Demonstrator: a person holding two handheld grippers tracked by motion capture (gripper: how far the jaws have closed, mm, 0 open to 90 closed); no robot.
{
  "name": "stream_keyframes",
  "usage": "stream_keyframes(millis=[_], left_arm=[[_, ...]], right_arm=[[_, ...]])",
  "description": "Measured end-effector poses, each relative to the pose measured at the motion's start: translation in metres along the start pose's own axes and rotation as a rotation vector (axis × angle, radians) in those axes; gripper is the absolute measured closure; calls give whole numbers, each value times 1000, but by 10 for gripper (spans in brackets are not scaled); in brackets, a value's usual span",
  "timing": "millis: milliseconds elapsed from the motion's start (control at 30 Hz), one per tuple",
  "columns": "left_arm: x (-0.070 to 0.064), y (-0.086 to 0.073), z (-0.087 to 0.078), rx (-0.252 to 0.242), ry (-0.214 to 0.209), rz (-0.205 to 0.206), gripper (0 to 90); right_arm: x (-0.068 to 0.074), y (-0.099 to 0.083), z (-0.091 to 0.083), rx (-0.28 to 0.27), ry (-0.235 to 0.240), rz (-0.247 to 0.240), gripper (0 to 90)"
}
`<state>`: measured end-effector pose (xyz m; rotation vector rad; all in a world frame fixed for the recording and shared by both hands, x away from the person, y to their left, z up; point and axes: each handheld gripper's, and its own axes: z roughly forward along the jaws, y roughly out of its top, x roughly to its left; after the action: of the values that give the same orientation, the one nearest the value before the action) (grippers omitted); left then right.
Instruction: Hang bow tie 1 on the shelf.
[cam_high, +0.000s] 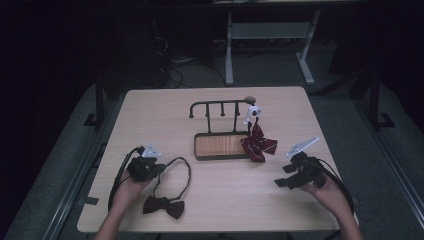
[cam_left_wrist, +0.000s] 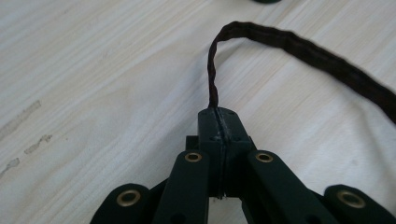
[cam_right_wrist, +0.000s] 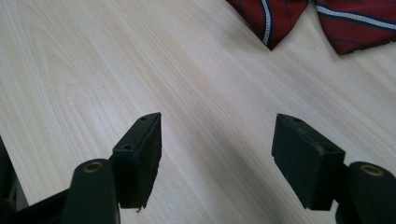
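Left gripper (cam_left_wrist: 218, 122) clamped on dark bow tie's strap (cam_left_wrist: 299, 46), bow (cam_high: 163, 205) lying nearer on surface (cam_high: 225, 200). Right gripper (cam_right_wrist: 217, 154) open, empty; rack (cam_high: 222, 107) farther, between both.

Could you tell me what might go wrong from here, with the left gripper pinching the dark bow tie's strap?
1. The left gripper is shut on just a thin edge of the strap, so the strap may slip out when lifted.
2. The dark bow tie lies near the table's front edge; a careless pull could drag it off.
3. The striped bow tie hangs from the rack; swinging the strap there might knock it.
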<state>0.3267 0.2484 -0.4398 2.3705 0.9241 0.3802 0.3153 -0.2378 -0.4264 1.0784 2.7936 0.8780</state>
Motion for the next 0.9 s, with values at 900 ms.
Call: stream_keyframes(millis=[900], left_arm=[[-11,33,-51,-47,-94,112,899]], right_arm=[[-12,-13,4,11,19,51,316]])
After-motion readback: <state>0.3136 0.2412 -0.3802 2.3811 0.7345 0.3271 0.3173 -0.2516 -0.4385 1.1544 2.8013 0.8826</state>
